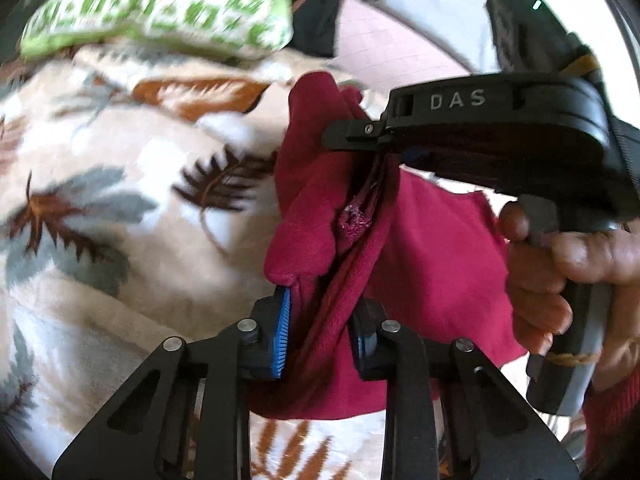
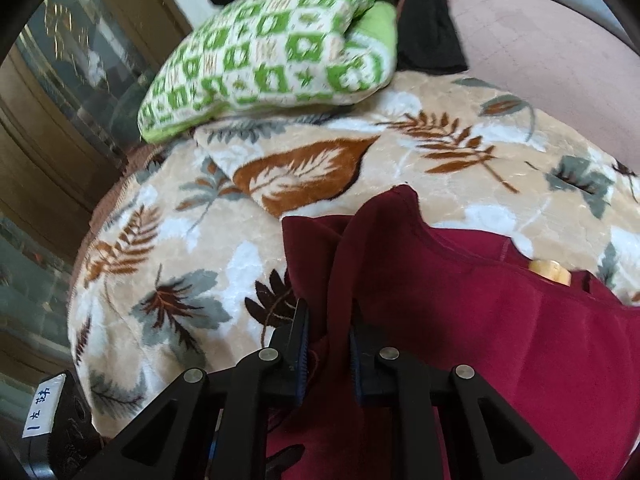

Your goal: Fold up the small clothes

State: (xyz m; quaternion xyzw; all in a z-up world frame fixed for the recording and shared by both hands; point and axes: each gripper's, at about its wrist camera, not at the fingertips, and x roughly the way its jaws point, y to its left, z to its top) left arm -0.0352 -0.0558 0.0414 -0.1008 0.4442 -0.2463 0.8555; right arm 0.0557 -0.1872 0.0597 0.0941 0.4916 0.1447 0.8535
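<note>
A small dark red fleece garment (image 1: 424,248) lies bunched on a leaf-patterned blanket (image 1: 120,184). My left gripper (image 1: 324,328) is shut on a twisted fold of it, held between the blue pads (image 1: 282,332). My right gripper (image 2: 328,340) is shut on another raised fold of the same garment (image 2: 500,332), which spreads to the right in the right wrist view. The right gripper's black body (image 1: 480,120), held by a hand, also shows in the left wrist view, just above the garment. A small tan object (image 2: 550,270) peeks out of the cloth.
A green-and-white checked pillow (image 2: 272,52) rests at the far end of the blanket (image 2: 440,152). Dark clothing (image 2: 424,28) lies behind it. A pink sheet (image 2: 540,52) is at the far right. A wooden cabinet with glass (image 2: 52,92) stands on the left.
</note>
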